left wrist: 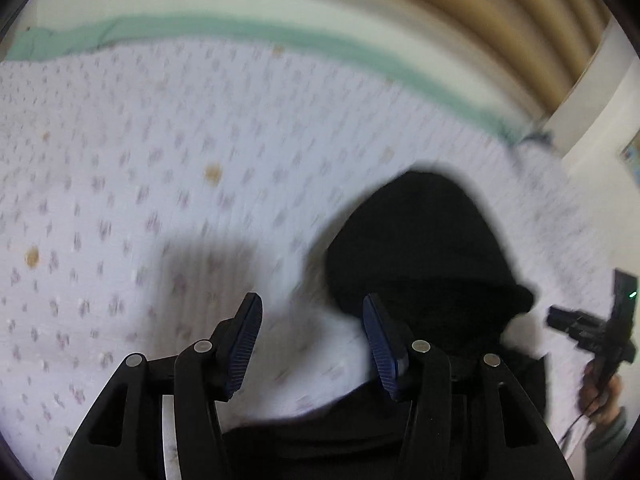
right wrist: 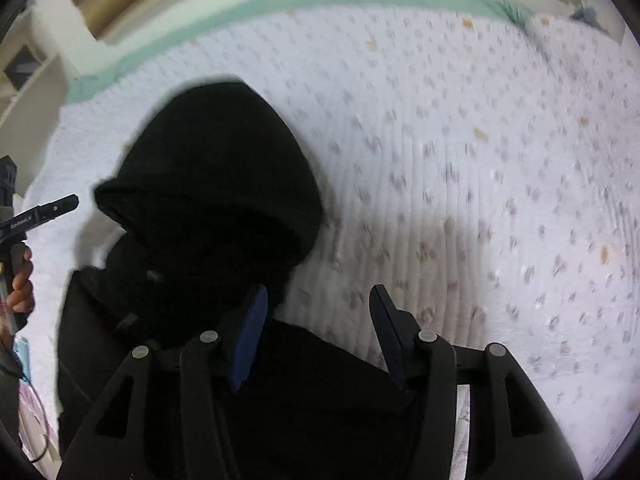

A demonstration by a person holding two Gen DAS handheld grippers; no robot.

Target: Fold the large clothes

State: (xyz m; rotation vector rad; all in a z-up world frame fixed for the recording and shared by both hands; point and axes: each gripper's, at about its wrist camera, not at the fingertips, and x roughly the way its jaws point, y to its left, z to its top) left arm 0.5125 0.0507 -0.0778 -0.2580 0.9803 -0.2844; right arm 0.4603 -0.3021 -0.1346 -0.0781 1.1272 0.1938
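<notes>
A black hooded garment (left wrist: 420, 248) lies on the bed, its hood pointing away from me; it also shows in the right wrist view (right wrist: 208, 184). My left gripper (left wrist: 312, 316) is open and empty, its right finger over the garment's left shoulder edge. My right gripper (right wrist: 318, 308) is open and empty, hovering over the garment's right shoulder edge. The right gripper (left wrist: 592, 328) shows at the right edge of the left wrist view, and the left gripper (right wrist: 36, 216) at the left edge of the right wrist view. Both views are blurred.
The bed is covered by a white quilt with small purple flowers (left wrist: 160, 160), also in the right wrist view (right wrist: 480, 160). A green sheet edge (left wrist: 280, 36) and a wooden headboard (left wrist: 460, 0) lie beyond. A white wall (left wrist: 592, 112) stands at the right.
</notes>
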